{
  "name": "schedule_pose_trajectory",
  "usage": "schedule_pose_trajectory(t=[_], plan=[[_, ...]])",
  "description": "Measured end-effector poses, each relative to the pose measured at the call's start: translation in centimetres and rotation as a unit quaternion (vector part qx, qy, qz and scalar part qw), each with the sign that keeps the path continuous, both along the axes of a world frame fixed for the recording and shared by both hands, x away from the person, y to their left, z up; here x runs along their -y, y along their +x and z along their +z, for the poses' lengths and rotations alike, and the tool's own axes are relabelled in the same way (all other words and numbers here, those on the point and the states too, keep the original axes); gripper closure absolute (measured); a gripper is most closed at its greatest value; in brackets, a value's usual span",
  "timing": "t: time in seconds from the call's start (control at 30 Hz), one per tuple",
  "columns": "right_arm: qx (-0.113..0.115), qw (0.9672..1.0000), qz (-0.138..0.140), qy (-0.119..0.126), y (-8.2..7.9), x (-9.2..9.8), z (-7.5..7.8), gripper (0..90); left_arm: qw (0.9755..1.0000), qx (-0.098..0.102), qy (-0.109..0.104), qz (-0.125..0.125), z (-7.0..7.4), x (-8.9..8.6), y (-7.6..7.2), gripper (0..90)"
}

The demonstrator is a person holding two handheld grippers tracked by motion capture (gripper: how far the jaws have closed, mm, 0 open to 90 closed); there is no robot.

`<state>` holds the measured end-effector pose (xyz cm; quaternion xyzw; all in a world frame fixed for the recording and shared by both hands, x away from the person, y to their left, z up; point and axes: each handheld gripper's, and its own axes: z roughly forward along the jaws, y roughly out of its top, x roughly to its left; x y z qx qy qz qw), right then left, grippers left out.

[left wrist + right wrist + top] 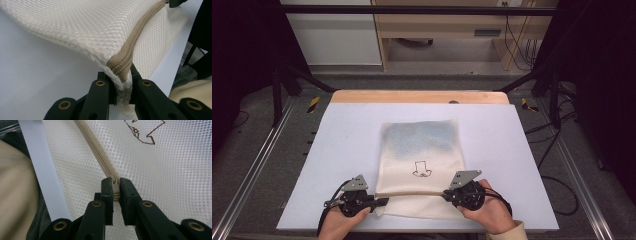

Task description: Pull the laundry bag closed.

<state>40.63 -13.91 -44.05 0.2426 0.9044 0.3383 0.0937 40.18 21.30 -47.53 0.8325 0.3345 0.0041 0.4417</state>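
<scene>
While the left tool clamps the corner of the mesh bag at the zipper's end, the right tool is closed on the zipper pull. The bag lies low in the middle of the high view, on the table. Judging from this, keep the zipper taut and slide the pull straight along it. No readable writing; just a small dark line drawing.

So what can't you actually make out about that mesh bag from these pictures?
- What is inside the mesh laundry bag: high view shows a bluish shape, blurred by the mesh.
- The small drawing: too small in the high view, cut off by the top edge in the right gripper view.
- The zipper pull: hidden between the right gripper jaws.
- The bag's corner: pinched inside the left gripper.
</scene>
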Motion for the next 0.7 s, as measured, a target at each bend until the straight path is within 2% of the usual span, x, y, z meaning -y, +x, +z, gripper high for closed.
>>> schedule_pose_trajectory(t=[0.2,0.7], plan=[[0.000,1.0000,-0.003,0.008,-0.2,0.3,-0.1,82.0,1.0000,0.002,0.003,-0.001,0.0,0.1,0.0,83.8],[0.001,0.9999,-0.014,0.005,-0.4,1.0,-0.3,82.0,1.0000,0.001,0.001,0.001,0.1,0.0,0.0,83.8]])
